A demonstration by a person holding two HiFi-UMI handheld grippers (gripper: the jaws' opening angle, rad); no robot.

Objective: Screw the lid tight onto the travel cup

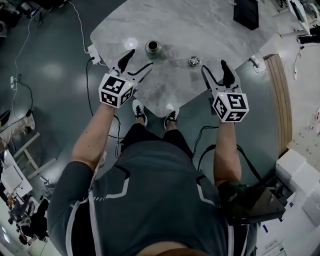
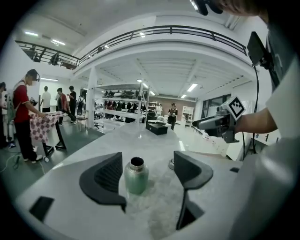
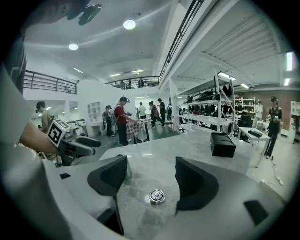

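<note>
Your left gripper (image 1: pixel 136 62) has its jaws wide apart with nothing pressed between them. In the left gripper view the green travel cup (image 2: pixel 136 176) stands upright between the pads, closer to the left one but untouched, its mouth open. Your right gripper (image 1: pixel 215 70) is likewise spread and empty, and the small round metal lid (image 3: pixel 156 196) lies flat on the table just ahead of its jaws, well apart from the cup. The job looks barely begun; I judge the step in hand to be the two grasps. Centre the cup's body between the left pads before you close, low enough on the wall that it won't tip. Bring the right jaws squarely across the lid's rim, since it sits low and could skid on a smooth top. The table (image 1: pixel 200 25) is pale marbled stone, glossy, with a black box (image 1: pixel 246 12) near its far edge. Around you is a dark polished floor (image 1: pixel 50 75) with cables, in a big hall with shelving and people standing about.
</note>
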